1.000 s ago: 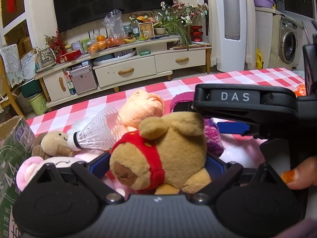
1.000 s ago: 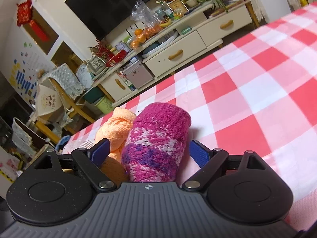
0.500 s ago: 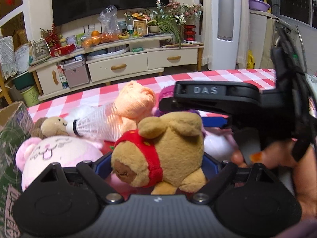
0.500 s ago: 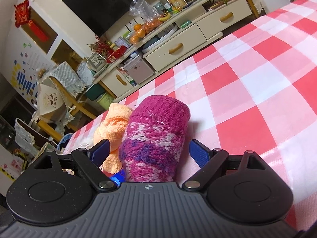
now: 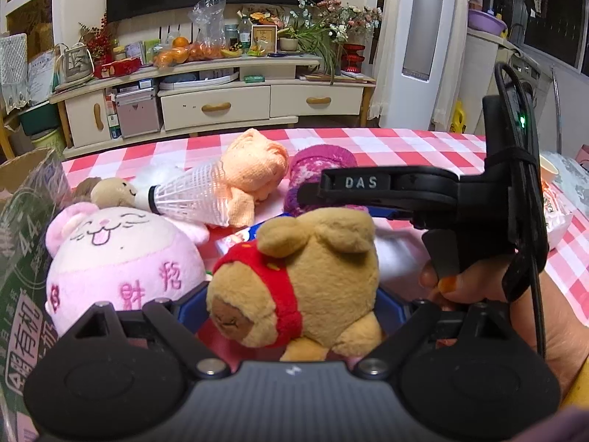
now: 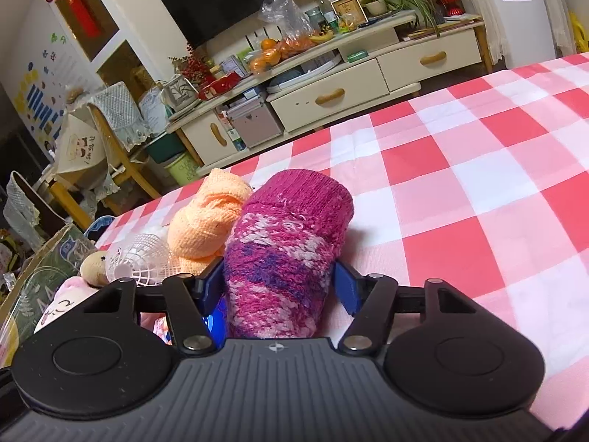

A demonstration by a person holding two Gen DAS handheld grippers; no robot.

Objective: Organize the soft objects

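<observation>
Jaws: left gripper [image 5: 291, 305] grips bear [image 5: 298, 283], right gripper [image 6: 278, 287] just closing on sock [image 6: 283, 254].

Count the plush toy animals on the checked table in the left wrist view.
3: tan bear between the left gripper's fingers, pink round plush to its left, small beige plush behind that. Others may be hidden.

Warm, even indoor light (fisheye-bent edges), sharp

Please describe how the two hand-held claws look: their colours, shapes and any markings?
Both claws are black plastic with blue finger pads, two round discs and a ribbed grey body. The right claw carries a white "DAS" label, a green light and a black cable. The person's fingernail is painted orange.
</observation>
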